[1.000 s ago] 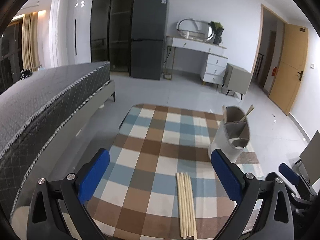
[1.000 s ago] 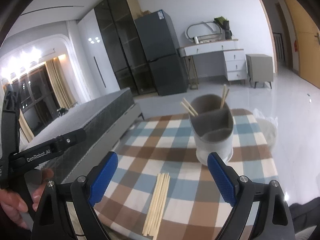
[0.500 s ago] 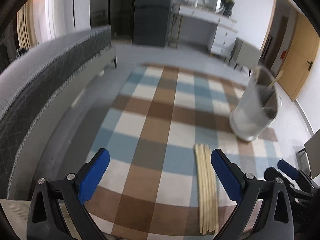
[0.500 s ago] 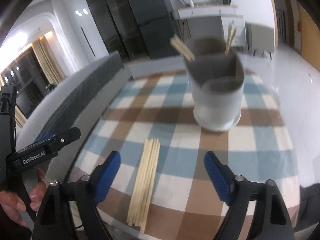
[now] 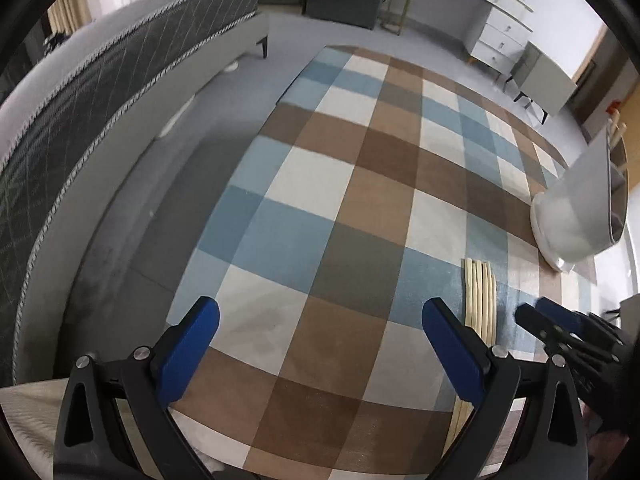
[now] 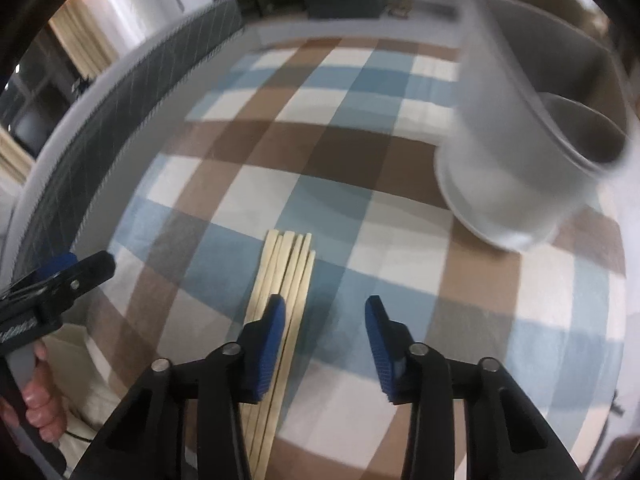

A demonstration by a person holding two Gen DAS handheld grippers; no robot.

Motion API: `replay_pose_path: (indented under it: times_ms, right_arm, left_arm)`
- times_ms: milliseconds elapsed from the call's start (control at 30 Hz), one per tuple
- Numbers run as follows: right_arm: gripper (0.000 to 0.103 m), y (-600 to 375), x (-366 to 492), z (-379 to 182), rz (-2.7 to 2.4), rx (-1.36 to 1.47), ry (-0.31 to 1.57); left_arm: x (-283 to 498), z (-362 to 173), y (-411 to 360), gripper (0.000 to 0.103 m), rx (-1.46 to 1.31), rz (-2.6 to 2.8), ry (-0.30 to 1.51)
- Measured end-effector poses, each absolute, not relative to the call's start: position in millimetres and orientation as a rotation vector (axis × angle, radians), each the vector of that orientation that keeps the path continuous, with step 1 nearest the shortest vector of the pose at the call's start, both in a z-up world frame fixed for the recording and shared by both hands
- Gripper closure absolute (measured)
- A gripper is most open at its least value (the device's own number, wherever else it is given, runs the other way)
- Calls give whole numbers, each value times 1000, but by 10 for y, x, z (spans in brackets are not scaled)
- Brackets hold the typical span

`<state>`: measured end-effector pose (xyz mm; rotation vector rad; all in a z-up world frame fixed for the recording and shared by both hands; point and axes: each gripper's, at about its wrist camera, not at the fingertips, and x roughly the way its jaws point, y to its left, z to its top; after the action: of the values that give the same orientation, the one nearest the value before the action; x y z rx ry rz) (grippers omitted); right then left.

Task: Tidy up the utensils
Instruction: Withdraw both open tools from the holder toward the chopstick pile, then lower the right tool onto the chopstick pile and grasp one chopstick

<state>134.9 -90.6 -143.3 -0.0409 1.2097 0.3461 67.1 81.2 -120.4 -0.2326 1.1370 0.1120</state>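
Several pale wooden chopsticks (image 6: 288, 264) lie side by side on the checked cloth (image 6: 360, 140). A grey-white divided utensil holder (image 6: 520, 152) stands beyond them to the right, blurred. My right gripper (image 6: 325, 308) hangs low over the cloth, its jaws closing. Its left finger is over the bundle, and only cloth shows between the pads. In the left wrist view the chopsticks (image 5: 480, 292) lie beside the right finger of my left gripper (image 5: 320, 312), which is wide open over bare cloth. The holder (image 5: 576, 216), with chopsticks in it, is at the right edge.
A grey quilted bed (image 5: 100, 80) runs along the left of the table. A white dresser (image 5: 500, 32) and a small cabinet (image 5: 548, 84) stand far back. A hand (image 6: 40, 400) holds the left gripper's handle at lower left.
Both grippers have dropped and tipped downward toward the cloth. The right gripper's jaws have narrowed a lot and now sit over the chopsticks. The left jaws stay wide.
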Motion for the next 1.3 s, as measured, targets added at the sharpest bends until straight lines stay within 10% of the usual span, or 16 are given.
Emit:
replay_pose_path:
  times_ms: [1300]
  right_arm:
    - [98,-284,1791,-1574,295,-273,1399]
  left_arm:
    - [745,-1310,1212,4,-371,156,1264]
